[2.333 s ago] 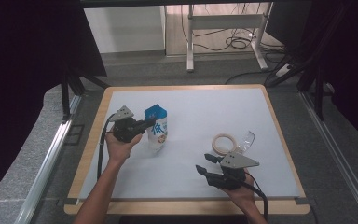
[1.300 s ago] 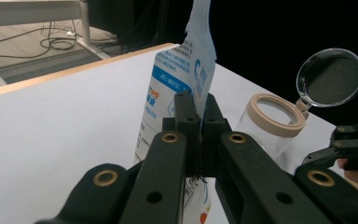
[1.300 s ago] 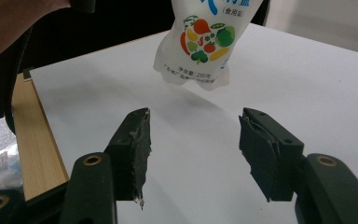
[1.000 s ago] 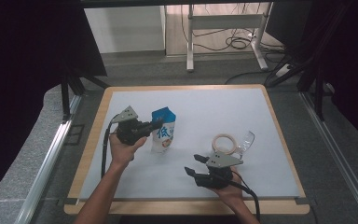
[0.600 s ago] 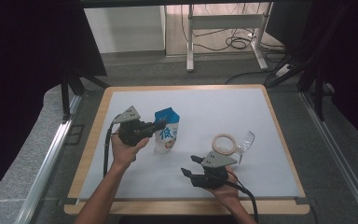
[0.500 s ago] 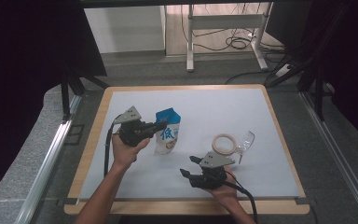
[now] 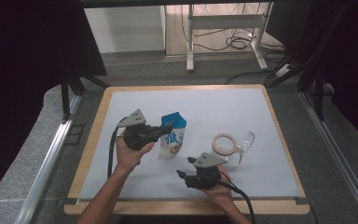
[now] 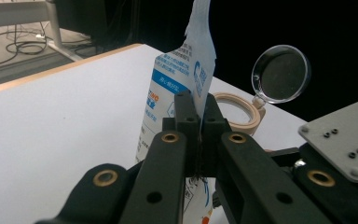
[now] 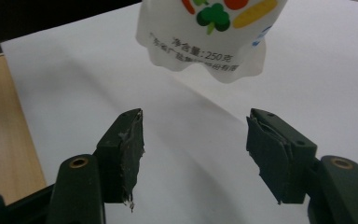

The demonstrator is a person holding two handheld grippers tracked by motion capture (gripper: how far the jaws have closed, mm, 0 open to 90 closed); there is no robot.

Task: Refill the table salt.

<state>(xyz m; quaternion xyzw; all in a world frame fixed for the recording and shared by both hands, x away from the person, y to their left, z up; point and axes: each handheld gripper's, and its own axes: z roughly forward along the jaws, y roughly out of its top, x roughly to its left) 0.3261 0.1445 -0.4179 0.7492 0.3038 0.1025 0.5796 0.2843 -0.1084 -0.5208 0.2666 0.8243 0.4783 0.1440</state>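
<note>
A blue and white stand-up pouch (image 7: 172, 140) with printed vegetables hangs tilted over the white mat, and my left gripper (image 7: 168, 127) is shut on its top edge. In the left gripper view the jaws (image 8: 196, 105) pinch the pouch's (image 8: 179, 79) sealed upper edge. My right gripper (image 7: 184, 167) sits low near the front edge, pointing left toward the pouch's base. Its jaws have just been opening and stand open (image 9: 196, 135) with nothing between them. The pouch's bottom (image 9: 209, 32) is just beyond the fingertips (image 9: 128, 135).
A beige tape ring (image 7: 224, 144) and a clear magnifying glass (image 7: 244, 142) lie right of the pouch on the white mat (image 7: 214, 102). The left gripper view has the ring (image 8: 235, 112) and the lens (image 8: 282, 72) behind the pouch. A wooden rim (image 7: 93, 140) borders the mat.
The left gripper has carried the pouch slightly right and toward the front. The right gripper has moved left and lower toward the pouch's base, and its jaws have spread wider.
</note>
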